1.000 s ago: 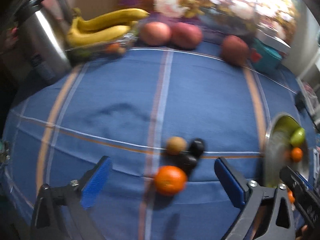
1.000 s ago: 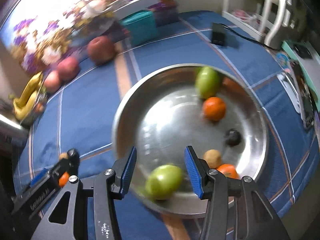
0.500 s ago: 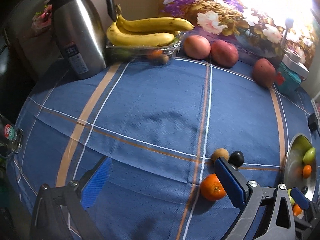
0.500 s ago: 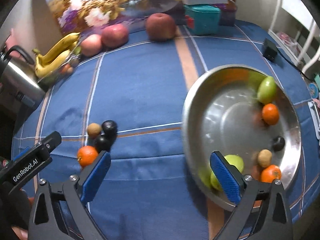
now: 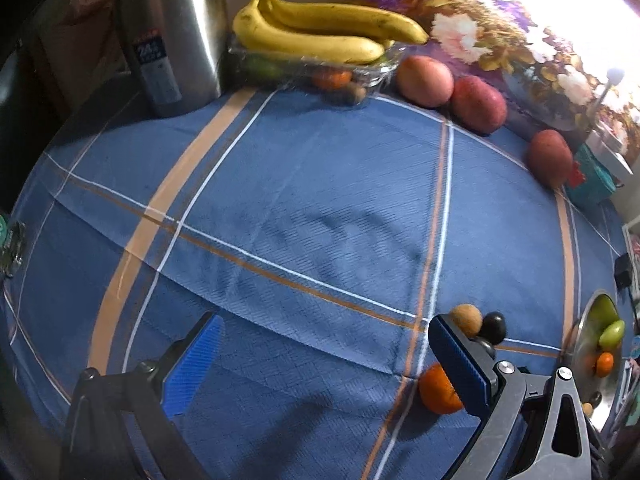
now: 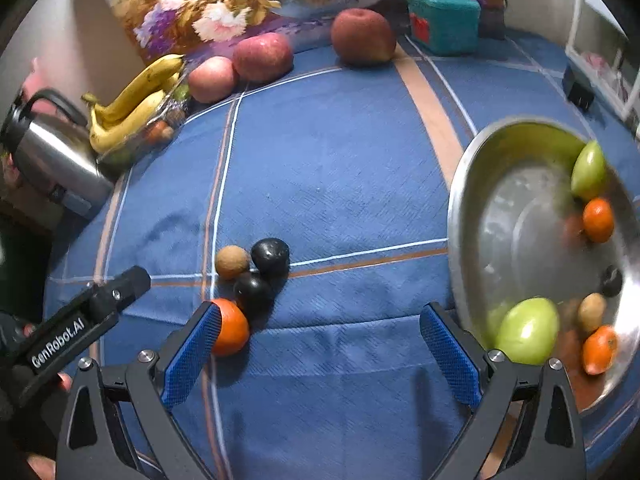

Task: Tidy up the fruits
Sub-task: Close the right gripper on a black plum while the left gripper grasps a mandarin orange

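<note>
A small cluster lies on the blue tablecloth: an orange (image 6: 230,332), two dark plums (image 6: 270,256) and a brown kiwi (image 6: 231,262). The steel bowl (image 6: 460,216) at the right holds green fruits (image 6: 528,330), small oranges, a kiwi and a dark plum. My right gripper (image 6: 320,344) is open and empty above the cloth, its left finger just in front of the orange. My left gripper (image 5: 324,356) is open and empty; its right finger partly covers the orange (image 5: 436,394) and plums (image 5: 494,326). The bowl's rim also shows in the left wrist view (image 5: 580,336).
Along the back stand a steel thermos (image 5: 172,32), bananas (image 5: 320,32) on a clear tray of small fruit, three large red apples (image 5: 426,80), a teal box (image 6: 442,22) and a floral panel. A black adapter (image 6: 578,94) lies at the right.
My right gripper has swung left from over the bowl to the cloth beside the fruit cluster and opened wide. My left gripper has drifted left, so the cluster now sits behind its right finger.
</note>
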Demonstrator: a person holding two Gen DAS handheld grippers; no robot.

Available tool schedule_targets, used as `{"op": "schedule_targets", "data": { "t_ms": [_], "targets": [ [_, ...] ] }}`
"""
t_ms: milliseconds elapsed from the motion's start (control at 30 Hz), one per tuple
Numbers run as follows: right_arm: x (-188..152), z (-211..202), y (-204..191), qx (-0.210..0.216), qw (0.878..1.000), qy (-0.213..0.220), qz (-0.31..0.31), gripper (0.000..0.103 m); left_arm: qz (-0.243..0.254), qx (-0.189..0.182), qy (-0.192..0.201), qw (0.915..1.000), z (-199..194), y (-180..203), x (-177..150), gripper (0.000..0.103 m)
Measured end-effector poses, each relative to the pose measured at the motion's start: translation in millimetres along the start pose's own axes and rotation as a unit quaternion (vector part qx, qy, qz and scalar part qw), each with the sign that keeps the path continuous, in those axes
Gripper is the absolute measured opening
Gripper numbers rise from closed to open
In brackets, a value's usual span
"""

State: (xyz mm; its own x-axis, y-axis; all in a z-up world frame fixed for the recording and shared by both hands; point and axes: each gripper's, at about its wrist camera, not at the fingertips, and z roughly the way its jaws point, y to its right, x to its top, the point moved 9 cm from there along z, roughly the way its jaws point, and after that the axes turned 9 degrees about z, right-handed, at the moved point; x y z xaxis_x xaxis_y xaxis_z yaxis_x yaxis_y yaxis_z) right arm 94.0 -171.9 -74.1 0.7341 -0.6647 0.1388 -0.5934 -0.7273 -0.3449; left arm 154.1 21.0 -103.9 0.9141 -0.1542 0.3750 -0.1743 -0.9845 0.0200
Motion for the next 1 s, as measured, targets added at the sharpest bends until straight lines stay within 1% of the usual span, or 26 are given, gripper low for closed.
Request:
{"op": "schedule_targets", "data": {
  "t_ms": [100, 200, 267, 333, 467, 533, 600, 767, 833, 1000],
  "targets": [
    [2, 6, -4, 0.003, 1.000, 0.001, 0.004, 0.099, -0.007, 0.005, -0.007, 0.9999, 6, -5, 0, 0.103],
    [5, 8, -14, 0.006, 1.000, 0.008, -0.010, 0.098, -0.014, -0.002, -0.011, 0.9998, 9, -7, 0, 0.103],
    [6, 10, -20, 0.010, 1.000, 0.009, -0.020, 0.090, -0.015, 0.001, -0.011, 0.9998, 9, -10, 0, 0.103],
    [5, 13, -25, 0.015, 1.000, 0.005, -0.027, 0.075, -0.020, 0.000, -0.011, 0.9997, 10, -12, 1, 0.103],
    [2, 20, -30, 0.026, 0.999, -0.009, -0.028, 0.066, -0.028, -0.004, -0.012, 0.9995, 11, -14, 1, 0.103],
    [0, 25, -31, 0.033, 0.999, -0.020, -0.023, 0.055, -0.027, -0.005, -0.013, 0.9995, 12, -14, 0, 0.103],
    [-1, 27, -32, 0.041, 0.999, -0.025, -0.018, 0.049, -0.027, -0.006, -0.014, 0.9995, 12, -13, 0, 0.103],
    [-1, 32, -33, 0.058, 0.998, -0.035, 0.000, 0.045, -0.025, -0.009, -0.014, 0.9995, 11, -11, 1, 0.103],
    [-2, 33, -32, 0.069, 0.997, -0.040, 0.008, 0.039, -0.025, -0.010, -0.014, 0.9995, 11, -10, 1, 0.103],
    [-2, 36, -31, 0.072, 0.996, -0.042, 0.016, 0.035, -0.028, -0.014, -0.015, 0.9994, 12, -11, 1, 0.103]
  ]
}}
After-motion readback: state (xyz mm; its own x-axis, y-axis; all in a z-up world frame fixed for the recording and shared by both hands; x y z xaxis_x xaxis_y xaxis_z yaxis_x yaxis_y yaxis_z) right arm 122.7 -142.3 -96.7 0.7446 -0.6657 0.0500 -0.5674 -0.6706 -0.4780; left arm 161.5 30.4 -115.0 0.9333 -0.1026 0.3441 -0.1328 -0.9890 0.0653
